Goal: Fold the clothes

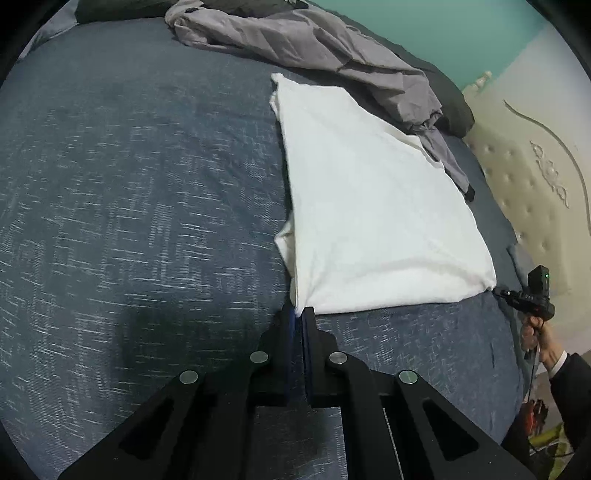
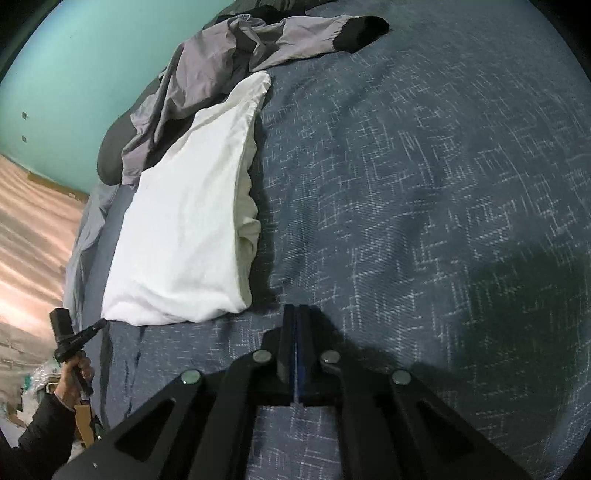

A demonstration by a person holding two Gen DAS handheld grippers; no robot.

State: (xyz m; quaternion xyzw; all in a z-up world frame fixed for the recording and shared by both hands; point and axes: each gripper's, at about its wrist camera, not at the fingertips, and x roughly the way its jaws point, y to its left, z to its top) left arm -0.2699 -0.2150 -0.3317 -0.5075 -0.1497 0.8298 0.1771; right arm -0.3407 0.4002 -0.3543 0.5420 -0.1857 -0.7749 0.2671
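Both fisheye views are dim and soft, bowed hard at the black-vignetted rims, the white folded cloth (image 1: 373, 206) nearly blown out against the dark blue woven bed cover (image 2: 424, 192), where a broad soft shadow pools low on the right.

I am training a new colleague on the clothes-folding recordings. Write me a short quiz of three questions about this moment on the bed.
1. True or false: the grey jacket lies nearer to the cameras than the white garment.
2. What does the left claw pinch? A) a corner of the white garment; B) the grey jacket; C) nothing.
3. Fill the gap: the jacket's cuff is ___ in colour.

Key: 1 false; 2 A; 3 black.
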